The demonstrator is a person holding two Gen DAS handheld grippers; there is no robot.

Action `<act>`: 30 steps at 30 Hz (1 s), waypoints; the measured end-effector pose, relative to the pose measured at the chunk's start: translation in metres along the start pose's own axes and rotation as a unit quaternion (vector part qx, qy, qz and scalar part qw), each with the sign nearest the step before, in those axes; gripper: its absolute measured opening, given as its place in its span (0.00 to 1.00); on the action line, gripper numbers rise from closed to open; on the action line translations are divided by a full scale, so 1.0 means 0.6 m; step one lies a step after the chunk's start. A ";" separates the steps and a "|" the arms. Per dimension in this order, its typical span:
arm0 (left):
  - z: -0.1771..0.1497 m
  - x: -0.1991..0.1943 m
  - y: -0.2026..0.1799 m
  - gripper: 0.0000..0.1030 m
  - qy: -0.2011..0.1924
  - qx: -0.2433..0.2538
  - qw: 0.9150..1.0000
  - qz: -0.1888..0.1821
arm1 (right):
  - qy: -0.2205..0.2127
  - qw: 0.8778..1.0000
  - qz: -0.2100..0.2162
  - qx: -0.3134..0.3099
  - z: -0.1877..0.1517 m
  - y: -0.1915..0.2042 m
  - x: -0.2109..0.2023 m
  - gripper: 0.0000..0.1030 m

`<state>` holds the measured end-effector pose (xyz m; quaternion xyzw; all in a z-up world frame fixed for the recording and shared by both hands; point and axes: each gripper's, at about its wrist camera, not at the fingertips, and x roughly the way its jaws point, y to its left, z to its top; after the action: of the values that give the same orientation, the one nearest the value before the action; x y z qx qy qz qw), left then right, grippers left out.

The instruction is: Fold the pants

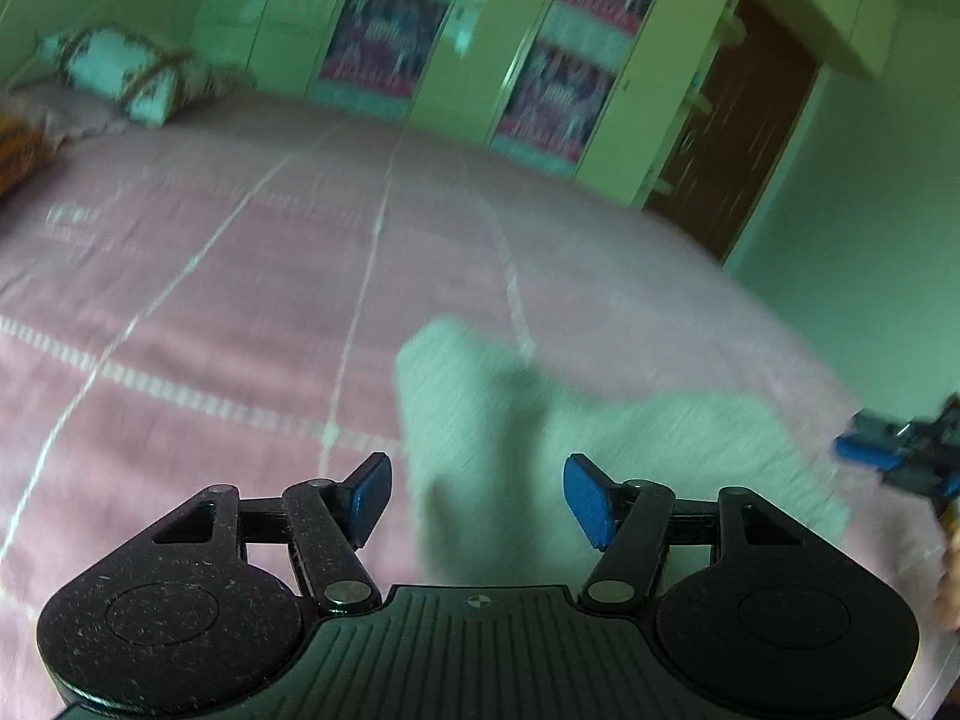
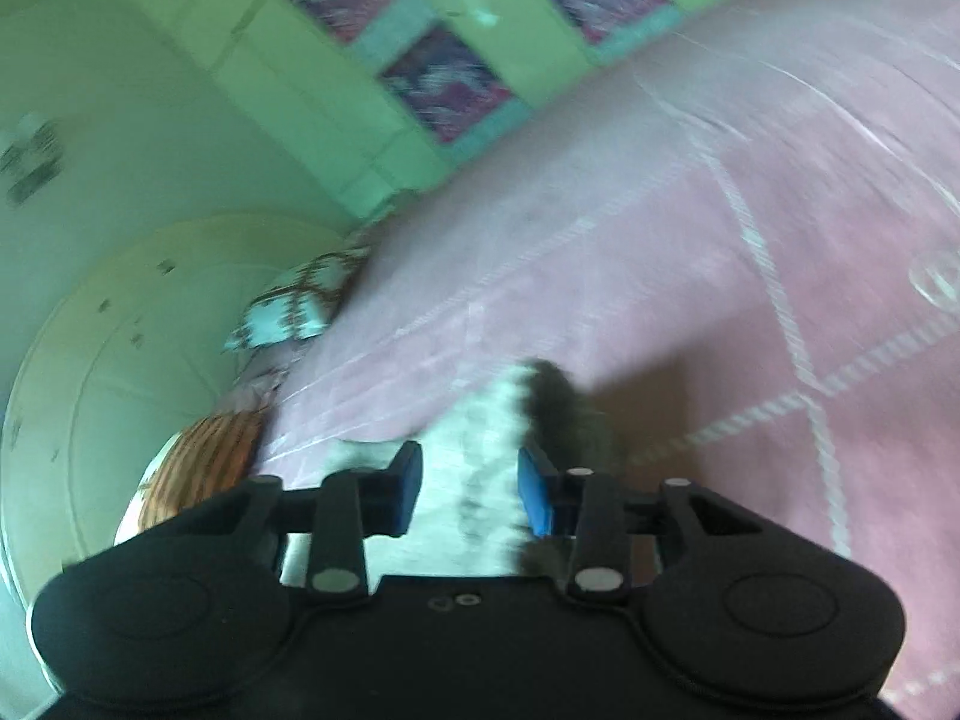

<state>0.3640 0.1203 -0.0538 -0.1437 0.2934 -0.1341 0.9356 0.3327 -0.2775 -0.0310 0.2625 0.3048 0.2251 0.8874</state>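
The pale grey-white pants [image 1: 576,420] lie bunched on the pink bedspread [image 1: 210,276], blurred by motion. My left gripper [image 1: 477,498] is open above their near edge, with nothing between its blue pads. My right gripper [image 2: 468,492] also shows at the right edge of the left wrist view [image 1: 900,456]. In the right wrist view its jaws stand partly open with a fold of the pants [image 2: 480,450] between them; whether the pads touch the cloth is unclear. A dark shadow lies beside that fold.
A patterned pillow [image 1: 132,72] and an orange cloth [image 1: 18,144] lie at the bed's far left. Green wardrobe doors [image 1: 480,42] and a brown door [image 1: 744,120] stand behind the bed. A pale rounded headboard [image 2: 120,360] is to the left in the right wrist view.
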 end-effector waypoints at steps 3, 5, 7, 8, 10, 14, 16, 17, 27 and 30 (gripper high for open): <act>-0.003 0.019 -0.025 0.62 -0.001 -0.003 0.999 -0.039 | 0.021 0.999 0.001 -0.041 -0.007 0.031 0.039 0.27; -0.029 0.057 -0.029 0.63 0.043 -0.004 0.998 -0.049 | 0.060 0.995 -0.040 -0.070 -0.021 0.033 0.076 0.28; -0.056 0.083 -0.016 0.63 0.063 0.002 0.997 -0.047 | 0.093 0.988 -0.091 -0.088 -0.034 0.013 0.106 0.20; -0.052 0.078 -0.011 0.63 0.062 -0.001 0.997 -0.050 | 0.091 0.989 -0.083 -0.078 -0.028 0.007 0.103 0.18; -0.024 0.060 -0.007 0.63 0.041 -0.024 0.998 -0.044 | 0.076 0.992 -0.076 -0.067 -0.005 0.017 0.087 0.23; 0.046 0.079 -0.022 0.64 0.007 -0.024 0.998 -0.051 | 0.031 0.994 -0.052 -0.095 0.035 0.050 0.112 0.31; 0.048 0.131 -0.016 0.65 0.063 -0.013 0.998 -0.011 | 0.061 0.991 -0.077 -0.092 0.046 0.043 0.166 0.30; 0.038 0.155 -0.003 0.64 0.098 -0.012 0.995 0.001 | 0.087 0.985 -0.114 -0.095 0.042 0.032 0.193 0.30; -0.048 0.022 0.114 0.79 0.084 -0.159 0.981 -0.068 | 0.038 0.996 -0.025 0.079 0.010 -0.101 0.013 0.85; -0.075 0.038 0.131 0.78 0.098 -0.211 0.967 -0.105 | 0.050 0.986 -0.003 0.162 -0.016 -0.150 0.012 0.79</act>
<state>0.3688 0.1765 -0.1280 -0.3538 0.3884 -0.1801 0.8316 0.3531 -0.3387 -0.0947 0.3900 0.3819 0.1825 0.8177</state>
